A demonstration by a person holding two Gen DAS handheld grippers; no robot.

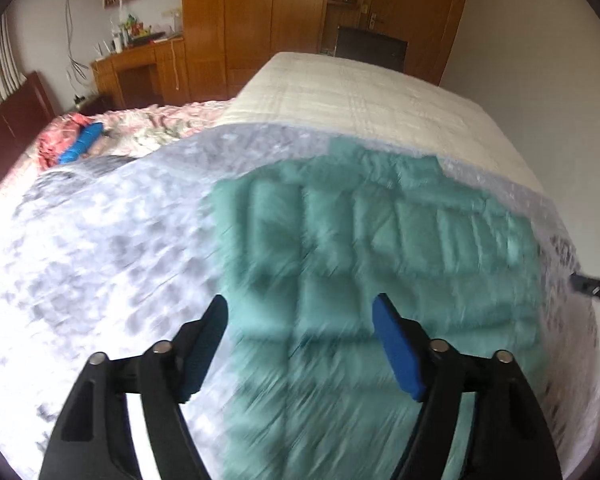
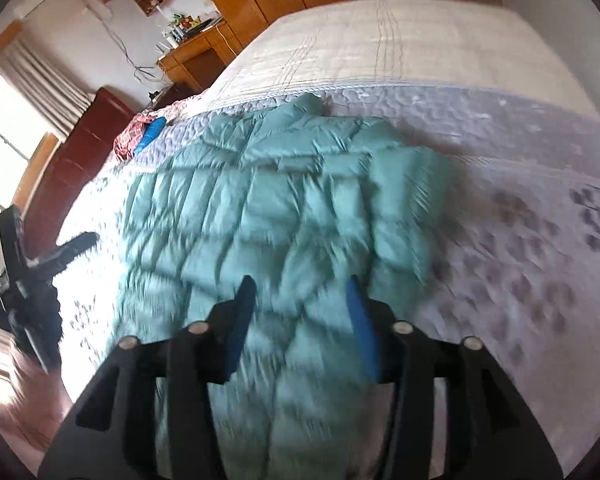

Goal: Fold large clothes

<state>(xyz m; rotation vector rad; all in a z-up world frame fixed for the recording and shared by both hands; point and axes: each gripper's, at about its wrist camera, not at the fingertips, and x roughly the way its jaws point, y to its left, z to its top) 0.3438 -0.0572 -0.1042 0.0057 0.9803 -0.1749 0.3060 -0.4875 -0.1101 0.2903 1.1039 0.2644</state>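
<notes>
Motion blur smears most of what we see, so the quilting of the teal padded jacket point(image 1: 380, 248) is hard to make out near us, and its near end is cut off behind our gripper frames. On the far left in the left wrist view, a dark red headboard point(image 1: 8, 136) is half cut by the lens edge, then a pink patterned cloth point(image 1: 60, 136) with a blue item point(image 1: 82, 142) we cannot identify. The jacket lies spread on the grey-white dotted blanket point(image 1: 100, 240) on the bed point(image 1: 360, 92). Our left gripper point(image 1: 300, 344) hangs above it, jaws wide apart, nothing between them. In the right wrist view our right gripper point(image 2: 300, 320) is also parted and empty over the jacket. A wooden desk point(image 1: 140, 68) and wardrobe point(image 1: 252, 20) stand beyond the bed.
</notes>
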